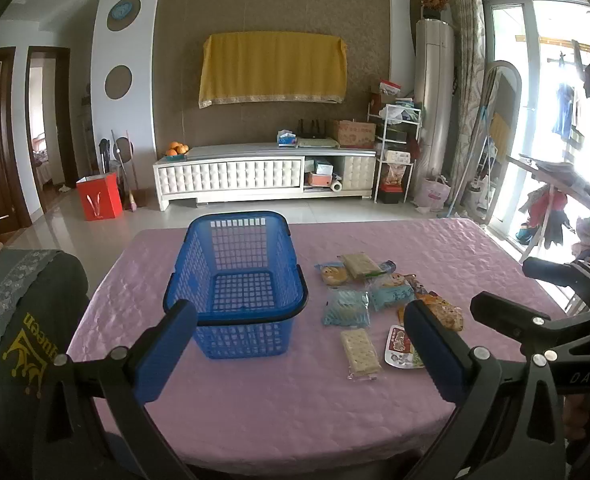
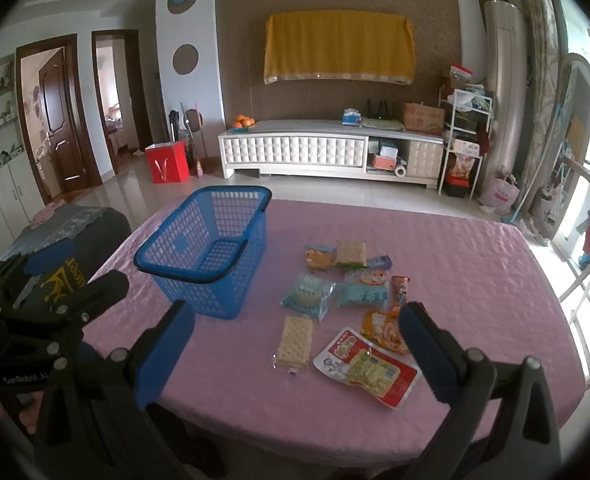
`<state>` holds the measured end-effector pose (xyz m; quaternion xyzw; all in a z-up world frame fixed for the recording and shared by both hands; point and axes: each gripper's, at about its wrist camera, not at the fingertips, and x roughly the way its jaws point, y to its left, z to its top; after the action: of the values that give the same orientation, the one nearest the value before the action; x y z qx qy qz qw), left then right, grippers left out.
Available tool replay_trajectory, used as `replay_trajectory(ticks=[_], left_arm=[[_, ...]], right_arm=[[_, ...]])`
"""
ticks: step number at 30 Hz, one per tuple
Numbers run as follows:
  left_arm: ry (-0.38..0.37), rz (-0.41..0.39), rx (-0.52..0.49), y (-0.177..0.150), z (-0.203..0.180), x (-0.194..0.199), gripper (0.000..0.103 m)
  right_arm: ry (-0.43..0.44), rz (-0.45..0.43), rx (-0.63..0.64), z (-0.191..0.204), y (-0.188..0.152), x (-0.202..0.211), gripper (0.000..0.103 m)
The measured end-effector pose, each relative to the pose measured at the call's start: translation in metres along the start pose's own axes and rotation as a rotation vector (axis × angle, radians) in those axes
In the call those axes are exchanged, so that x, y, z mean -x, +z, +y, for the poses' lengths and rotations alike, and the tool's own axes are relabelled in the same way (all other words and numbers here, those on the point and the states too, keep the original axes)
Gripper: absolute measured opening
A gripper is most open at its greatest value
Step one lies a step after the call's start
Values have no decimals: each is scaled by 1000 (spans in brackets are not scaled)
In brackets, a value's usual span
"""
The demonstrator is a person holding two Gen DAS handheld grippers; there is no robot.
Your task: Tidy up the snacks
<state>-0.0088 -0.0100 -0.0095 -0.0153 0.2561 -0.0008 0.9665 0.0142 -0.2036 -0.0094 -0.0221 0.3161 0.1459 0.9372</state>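
Left tool (image 1: 299,336): fingers spread wide, holding nothing — raised over the near edge of the surface.
Right tool (image 2: 295,340): likewise released, nothing between its fingers.
Snacks (image 2: 347,300): loose packets scattered mid-surface, just right of the basket.
Basket (image 1: 235,280): blue plastic, upright, nothing inside.
Surface (image 1: 435,248): pink cloth — covers it fully.
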Motion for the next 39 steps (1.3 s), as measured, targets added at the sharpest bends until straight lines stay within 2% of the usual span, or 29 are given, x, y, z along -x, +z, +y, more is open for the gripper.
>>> replay_trajectory(ticks=[12,16,18,19,22,24,28,33,35,39], left_arm=[[-25,17,-13,12,-8,-18,103],[-36,36,-36,17,-18,-35,103],[-38,51,-66,17,-25,-46,103],[-35,64,-85,15,-31,-54,103],[-58,106,-115,7,-43,-75,103],[-75,135,-117,1,-50,-88,103],[-91,218,-128,-16,-62,-119,103],[-98,348,-149,-49,-75,-157,103],[-107,392,-133,-62,-76,-166,103],[-146,483,-81,-87,-77,-184,103]], right_arm=[[-14,0,-16,-22,8,-7,103],[-16,-60,-17,-42,9,-14,103],[-11,-59,-14,-53,9,-23,103],[-11,-38,-9,-57,9,-29,103],[75,97,40,-71,3,-56,103],[115,156,94,-74,-6,-69,103],[79,241,239,-77,-27,-95,103],[159,400,311,-87,-62,-133,103],[170,445,342,-89,-74,-144,103],[181,472,360,-91,-85,-161,103]])
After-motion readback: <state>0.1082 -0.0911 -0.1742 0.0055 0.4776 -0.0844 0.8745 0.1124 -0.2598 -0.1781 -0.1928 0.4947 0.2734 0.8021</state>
